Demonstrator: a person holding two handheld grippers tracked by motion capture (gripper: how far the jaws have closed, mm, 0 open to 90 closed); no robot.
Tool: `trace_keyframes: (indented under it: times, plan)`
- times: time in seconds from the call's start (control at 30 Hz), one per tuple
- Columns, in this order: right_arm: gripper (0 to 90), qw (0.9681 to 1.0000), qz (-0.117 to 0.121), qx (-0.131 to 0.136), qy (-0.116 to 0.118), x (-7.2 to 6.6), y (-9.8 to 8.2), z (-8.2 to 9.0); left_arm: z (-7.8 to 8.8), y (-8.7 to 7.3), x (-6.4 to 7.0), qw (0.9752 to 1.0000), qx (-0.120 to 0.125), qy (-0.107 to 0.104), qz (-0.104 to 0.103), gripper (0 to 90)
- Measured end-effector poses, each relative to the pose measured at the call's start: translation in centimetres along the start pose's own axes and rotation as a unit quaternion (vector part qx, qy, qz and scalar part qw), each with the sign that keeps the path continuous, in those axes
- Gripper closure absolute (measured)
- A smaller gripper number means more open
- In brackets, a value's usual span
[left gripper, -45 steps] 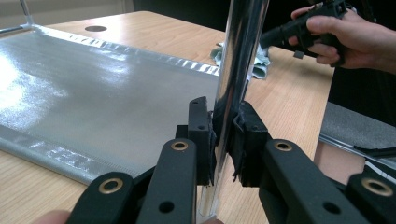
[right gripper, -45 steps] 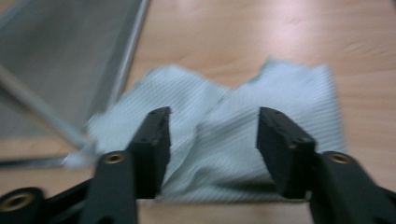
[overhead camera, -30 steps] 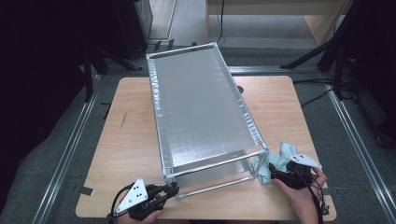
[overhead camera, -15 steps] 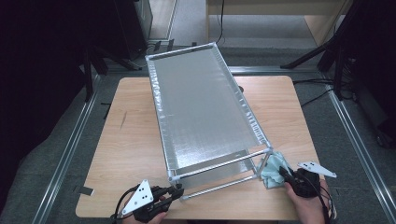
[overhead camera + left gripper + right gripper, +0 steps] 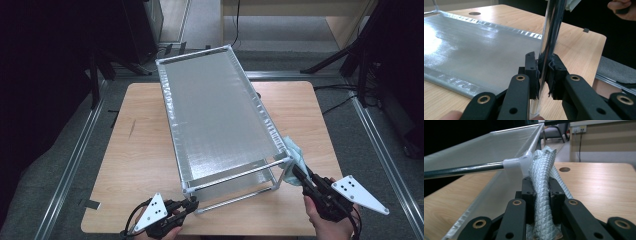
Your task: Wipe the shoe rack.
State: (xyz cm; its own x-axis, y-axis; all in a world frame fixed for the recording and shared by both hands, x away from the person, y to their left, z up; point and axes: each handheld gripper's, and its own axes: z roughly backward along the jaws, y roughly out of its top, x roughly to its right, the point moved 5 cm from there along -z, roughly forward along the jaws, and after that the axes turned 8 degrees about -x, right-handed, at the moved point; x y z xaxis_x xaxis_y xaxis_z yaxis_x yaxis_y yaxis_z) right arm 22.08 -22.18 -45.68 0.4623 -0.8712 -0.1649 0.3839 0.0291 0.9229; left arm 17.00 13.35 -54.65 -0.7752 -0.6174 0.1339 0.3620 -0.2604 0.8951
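A metal-framed rack point(image 5: 215, 115) with silvery mesh shelves stands on the wooden table point(image 5: 140, 150). My left gripper point(image 5: 192, 202) is shut on the rack's near left upright post point(image 5: 551, 37), low down by the table; the left gripper view shows the pads point(image 5: 531, 67) pressing the chrome tube. My right gripper point(image 5: 296, 172) is shut on a pale blue waffle cloth point(image 5: 295, 152), its jaws having just closed on it. It holds the cloth point(image 5: 542, 182) against the white corner joint point(image 5: 520, 162) at the rack's top near right corner.
Aluminium rails point(image 5: 70, 170) run along the floor on both sides of the table. A scrap of black tape point(image 5: 92, 204) lies by the near left table corner. A round cable hole point(image 5: 564, 169) sits in the tabletop behind the cloth.
My right gripper has closed on the cloth beside the rack's near right foot and lifted it to the top corner. The left gripper has stayed on the post.
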Motion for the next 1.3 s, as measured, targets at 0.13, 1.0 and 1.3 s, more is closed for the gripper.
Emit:
trace_keyframes:
  times: [0.13,1.0,1.3]
  plan:
    - [78.3,0.9976,-0.038,-0.058,0.010,0.8,-2.7,-1.5,0.0,0.0,0.0,1.0000,0.000,-0.002,0.006,80.0]
    - [78.3,0.9971,0.047,-0.060,0.003,-4.3,-2.9,-2.1,-0.4,-0.1,0.2,0.9999,0.003,0.001,0.016,79.4]
    - [78.2,0.9870,0.079,-0.121,-0.070,-2.3,-6.1,-4.4,-0.4,-0.1,0.2,0.9999,0.001,-0.003,0.016,79.3]
